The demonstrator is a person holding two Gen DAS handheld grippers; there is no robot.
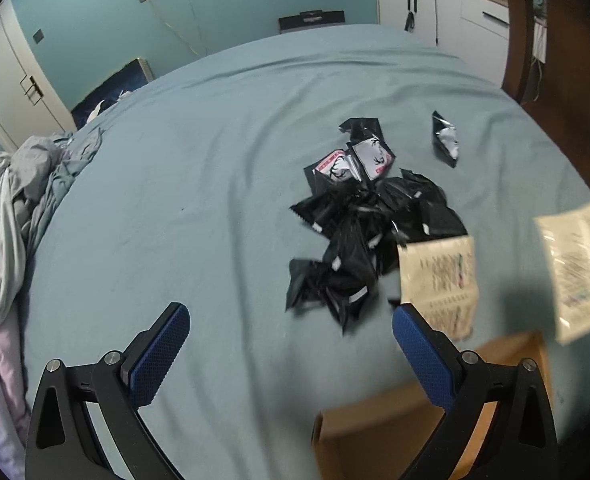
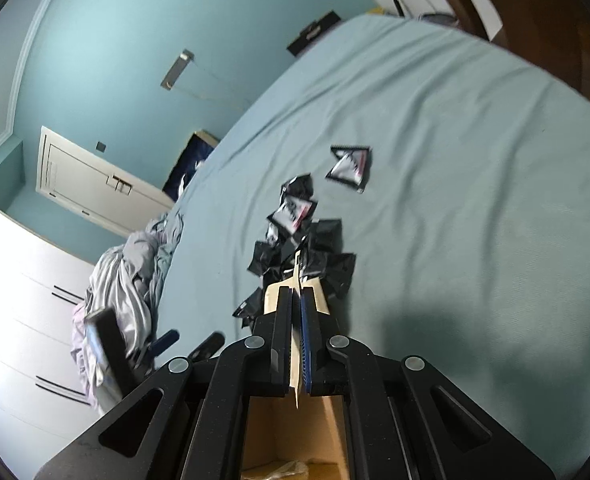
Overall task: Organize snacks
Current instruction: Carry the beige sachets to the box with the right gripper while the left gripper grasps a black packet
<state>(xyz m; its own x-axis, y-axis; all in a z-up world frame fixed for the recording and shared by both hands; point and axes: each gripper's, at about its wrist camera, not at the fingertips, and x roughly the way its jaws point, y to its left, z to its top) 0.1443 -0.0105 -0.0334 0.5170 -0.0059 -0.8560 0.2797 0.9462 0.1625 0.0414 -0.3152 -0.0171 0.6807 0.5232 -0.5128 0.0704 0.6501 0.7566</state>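
Cream packet carried edge-on above the open box

A cream packet (image 2: 295,276) is clamped edge-on in the closed right claw (image 2: 296,300), the cardboard box (image 2: 291,432) directly beneath it. The left claw (image 1: 291,322) is spread wide and empty, the black packets (image 1: 359,232) on the bed (image 1: 175,180) just ahead.

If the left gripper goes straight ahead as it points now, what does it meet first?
Probably the light blue bed sheet, just left of the pile of black snack packets; the open left gripper holds nothing.
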